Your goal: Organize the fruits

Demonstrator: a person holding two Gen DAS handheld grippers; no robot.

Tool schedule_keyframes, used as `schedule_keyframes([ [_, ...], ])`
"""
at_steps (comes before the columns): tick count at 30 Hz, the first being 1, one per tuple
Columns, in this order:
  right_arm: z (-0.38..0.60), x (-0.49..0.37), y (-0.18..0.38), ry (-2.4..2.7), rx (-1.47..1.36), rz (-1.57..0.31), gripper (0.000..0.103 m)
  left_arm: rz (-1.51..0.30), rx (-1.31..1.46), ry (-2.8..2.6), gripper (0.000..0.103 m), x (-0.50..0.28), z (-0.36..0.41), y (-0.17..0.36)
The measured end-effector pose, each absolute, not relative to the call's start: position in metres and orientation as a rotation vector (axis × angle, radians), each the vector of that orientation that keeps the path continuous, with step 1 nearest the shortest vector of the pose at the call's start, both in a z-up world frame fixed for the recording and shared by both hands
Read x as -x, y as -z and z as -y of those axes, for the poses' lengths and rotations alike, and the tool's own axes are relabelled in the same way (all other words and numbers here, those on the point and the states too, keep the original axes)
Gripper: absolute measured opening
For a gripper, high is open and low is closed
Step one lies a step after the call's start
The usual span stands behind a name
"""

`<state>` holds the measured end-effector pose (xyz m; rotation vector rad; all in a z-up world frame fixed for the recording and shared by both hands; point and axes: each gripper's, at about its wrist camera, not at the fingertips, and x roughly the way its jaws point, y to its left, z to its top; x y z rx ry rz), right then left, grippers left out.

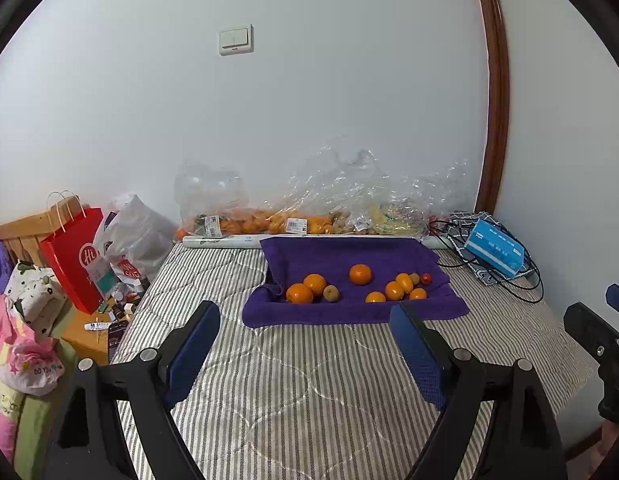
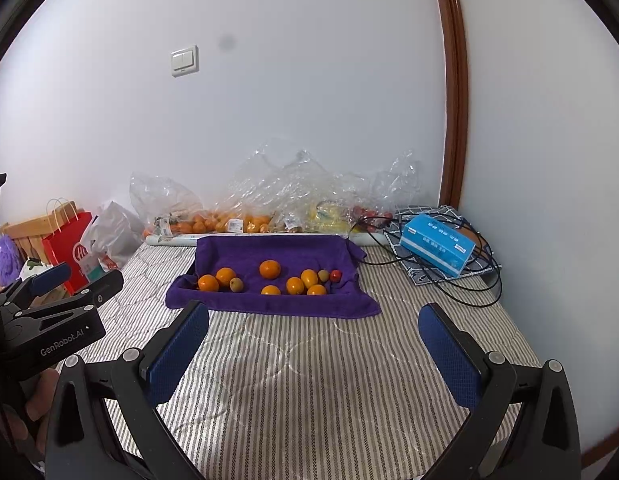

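Blue-padded left gripper [image 1: 305,344] and blue-padded right gripper [image 2: 313,344] both stand wide apart and hold nothing above the grey-striped quilted bedcover [image 2: 317,380]. Dead ahead at twelve o'clock, well apart from both, lies the purple towel [image 2: 269,250], its long axis crosswise, carrying loose round orange citrus fruits [image 2: 269,269] with small greenish and red ones. In the left view the pile sits slightly toward one o'clock, in the right view toward eleven; neither looks clearly nearer. "GenRobot.AI" reads on the left gripper's body; "Hi" marks the red paper bag [image 1: 75,258] at nine o'clock.
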<state>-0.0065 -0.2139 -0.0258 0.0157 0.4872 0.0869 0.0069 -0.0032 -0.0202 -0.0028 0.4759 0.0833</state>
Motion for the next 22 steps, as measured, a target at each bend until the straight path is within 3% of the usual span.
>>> schedule_keyframes([
  [22, 0.211, 0.0068, 0.0246, -0.093, -0.012, -0.484, 0.103, -0.473, 0.008, -0.08, 0.086, -0.0056, 0.0012, 0.0217],
])
